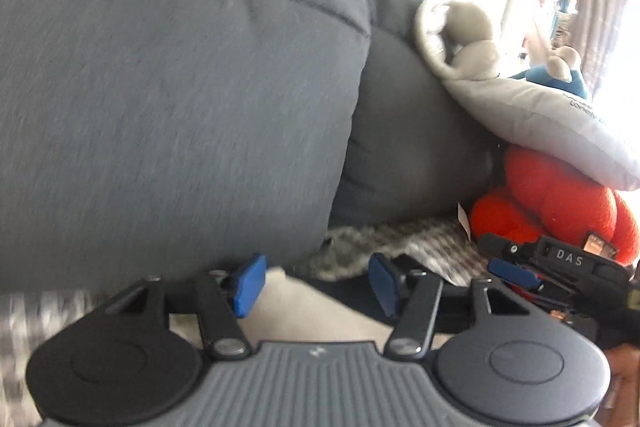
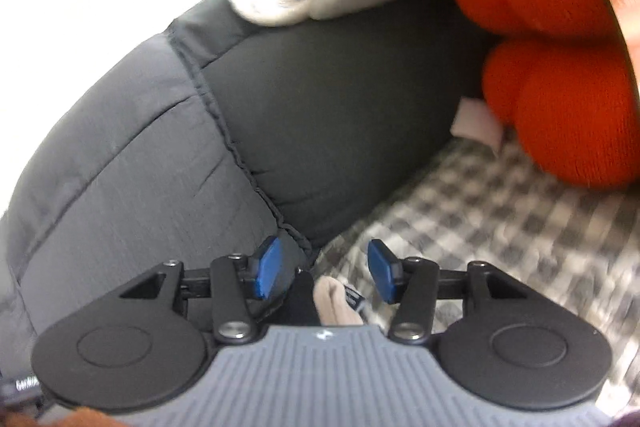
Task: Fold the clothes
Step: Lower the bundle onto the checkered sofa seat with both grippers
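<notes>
Beige garment [image 2: 338, 303] lies btwn our right claw [image 2: 324, 269], spread wide; left claw [image 1: 314, 281] likewise wide, nothing gripped, ready to pinch. Checked cover [image 2: 500, 219] at 3 o'clock.

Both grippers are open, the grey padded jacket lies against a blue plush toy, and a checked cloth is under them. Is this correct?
Not quite: the plush toy is red-orange, not blue, as the right wrist view shows. The rest stands: left gripper and right gripper are open, beside the grey padded jacket, over the checked cloth.
</notes>
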Action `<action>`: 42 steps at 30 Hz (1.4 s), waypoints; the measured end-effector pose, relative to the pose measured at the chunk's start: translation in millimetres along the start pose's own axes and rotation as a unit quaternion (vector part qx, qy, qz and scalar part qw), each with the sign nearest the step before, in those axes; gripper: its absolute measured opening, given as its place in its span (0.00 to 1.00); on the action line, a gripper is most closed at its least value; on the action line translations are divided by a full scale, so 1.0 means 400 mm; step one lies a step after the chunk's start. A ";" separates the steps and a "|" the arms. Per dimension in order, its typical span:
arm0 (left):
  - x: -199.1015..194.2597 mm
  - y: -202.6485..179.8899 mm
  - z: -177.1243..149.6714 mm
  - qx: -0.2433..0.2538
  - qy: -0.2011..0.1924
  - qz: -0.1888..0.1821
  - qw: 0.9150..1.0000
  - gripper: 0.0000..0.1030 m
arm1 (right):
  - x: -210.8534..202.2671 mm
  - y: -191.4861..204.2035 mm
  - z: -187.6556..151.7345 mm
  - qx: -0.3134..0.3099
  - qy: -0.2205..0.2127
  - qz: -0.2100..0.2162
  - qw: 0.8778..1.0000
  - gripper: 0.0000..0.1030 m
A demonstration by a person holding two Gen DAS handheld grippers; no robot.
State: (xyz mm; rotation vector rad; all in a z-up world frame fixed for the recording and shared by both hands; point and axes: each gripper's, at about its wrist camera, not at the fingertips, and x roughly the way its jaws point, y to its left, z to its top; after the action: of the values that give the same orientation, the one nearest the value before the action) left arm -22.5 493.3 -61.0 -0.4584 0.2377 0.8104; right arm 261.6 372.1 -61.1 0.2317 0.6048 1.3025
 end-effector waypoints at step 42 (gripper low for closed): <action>-0.022 -0.117 -0.081 0.160 0.139 -0.086 0.974 0.23 | -0.123 0.035 -0.069 -0.008 0.035 -0.048 0.998 0.37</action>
State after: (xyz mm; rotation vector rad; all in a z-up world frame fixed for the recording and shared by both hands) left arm 5.2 444.1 -72.1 -0.2824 0.5715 0.5233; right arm 228.3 324.4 -62.8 0.1420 0.6574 1.2262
